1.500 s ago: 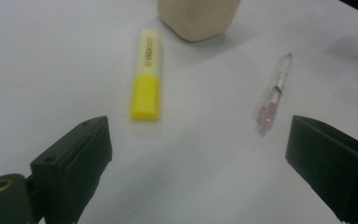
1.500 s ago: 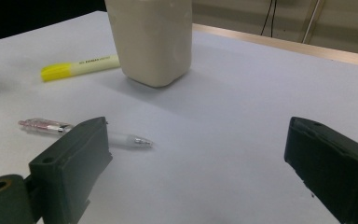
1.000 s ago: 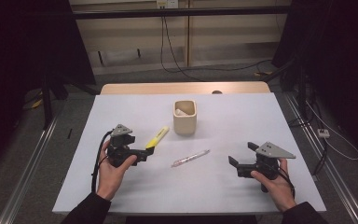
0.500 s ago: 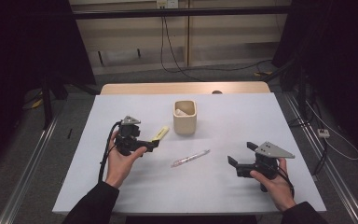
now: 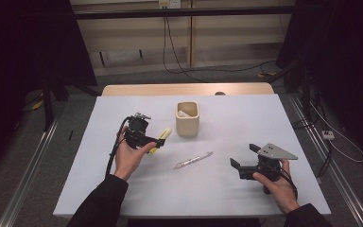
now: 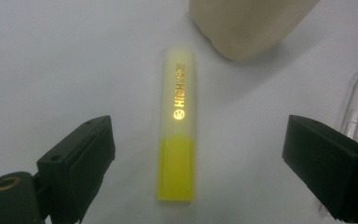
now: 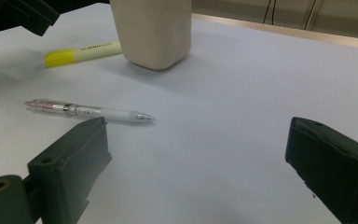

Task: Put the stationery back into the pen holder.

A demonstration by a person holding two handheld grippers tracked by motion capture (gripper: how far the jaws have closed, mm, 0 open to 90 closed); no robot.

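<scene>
My left tongs [image 6: 193, 154] hang over the highlighter [image 6: 179, 126], jaws spread wide w/ nothing between them but the pen body below, not touching it. The highlighter is a flat, squarish stick: bright yellow at the near end, paler frosted yellow along the rest, gold lettering down the middle (I can read "HIGH", the rest is too blurred). It lies flat on the worktop [image 5: 246, 118], just beside the cream cup [image 5: 187, 119], which is a rounded-square holder w/ something pale inside. In the high view the highlighter [image 5: 161, 138] pokes out from under the left tongs [image 5: 146, 138].

Right tongs [image 7: 198, 168] are also wide open and empty, held low over the worktop, well apart from the rest. A clear ballpoint pen [image 5: 193, 161] lies between the two tongs, tilted, near the cup.

Worktop is plain white, w/ a wooden strip along its far edge. Room is dim: dark curtains either side, cables on the floor, pale panels at the back.
</scene>
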